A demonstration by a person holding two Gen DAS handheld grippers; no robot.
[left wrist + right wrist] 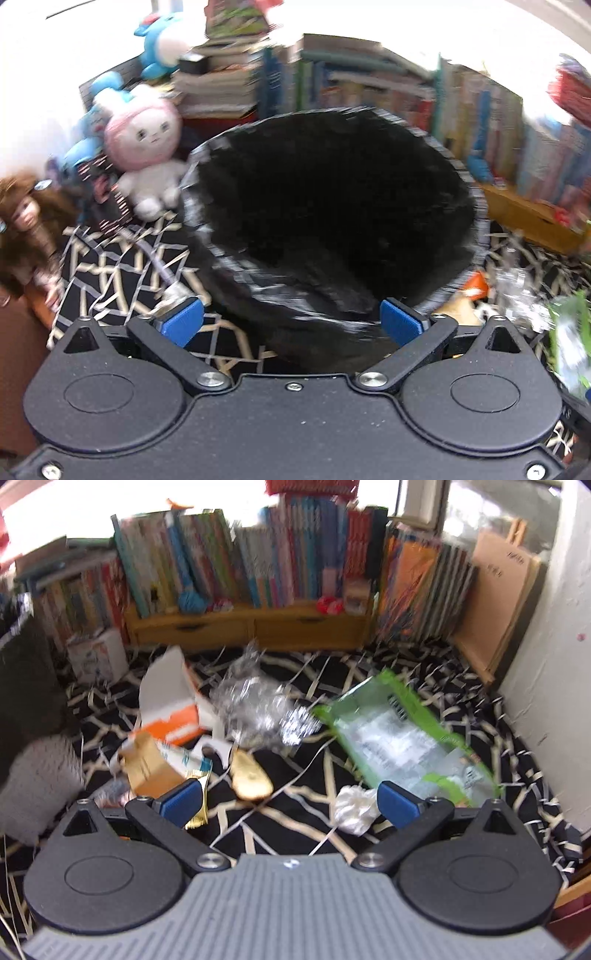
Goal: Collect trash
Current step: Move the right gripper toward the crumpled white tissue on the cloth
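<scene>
Your left gripper [291, 325] is hanging with its jaws spread wide and nothing between them, tilted down over the near rim of the black-lined bin [476, 221], likely so you can steady it as the drop point. The bin's inside is looking dark and bare, though the blur and the black liner are hiding its bottom, so you cannot rule out something small down there.

Your right gripper [290, 803] is also standing apart and empty, angling down at the trash scattered on the patterned surface [295, 834]. Nearest is lying a crumpled white tissue [354, 808] just beside the right jaw, then a gold wrapper [251, 775], a green-edged plastic bag [402, 738], crinkled clear film [255, 705] and a torn orange-and-white carton [173, 705]. Beyond them books [236, 557] are lining the shelf.
</scene>
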